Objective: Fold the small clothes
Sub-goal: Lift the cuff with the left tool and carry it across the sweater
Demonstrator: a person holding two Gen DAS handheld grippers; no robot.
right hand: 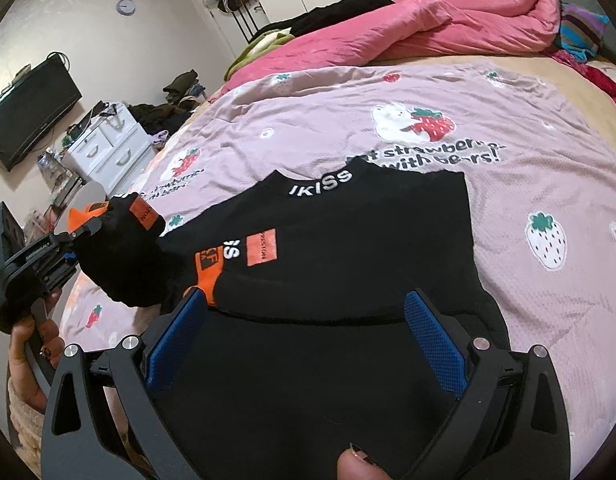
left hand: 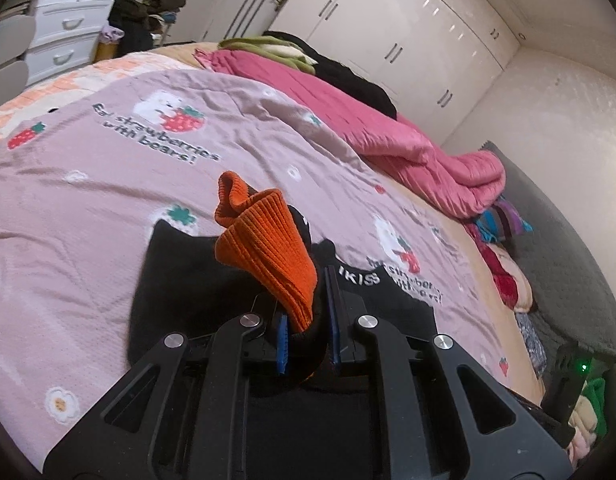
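A black sweater (right hand: 347, 248) with white neck lettering lies flat on the pink bedspread (right hand: 527, 168). The right gripper (right hand: 308, 320) hovers over the sweater's lower part, its blue fingers (right hand: 431, 340) spread wide. Left of the sweater, the left gripper (right hand: 82, 236) pinches the raised orange-cuffed sleeve (right hand: 124, 256).

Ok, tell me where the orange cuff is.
The orange cuff is clamped in the left claw, lifted above the black sweater on the pink bedspread.

each wrist camera sits close above the bed (left hand: 88, 200), angled down along its gripper; both views share the black sweater (right hand: 367, 232) and pink quilt (right hand: 447, 28).
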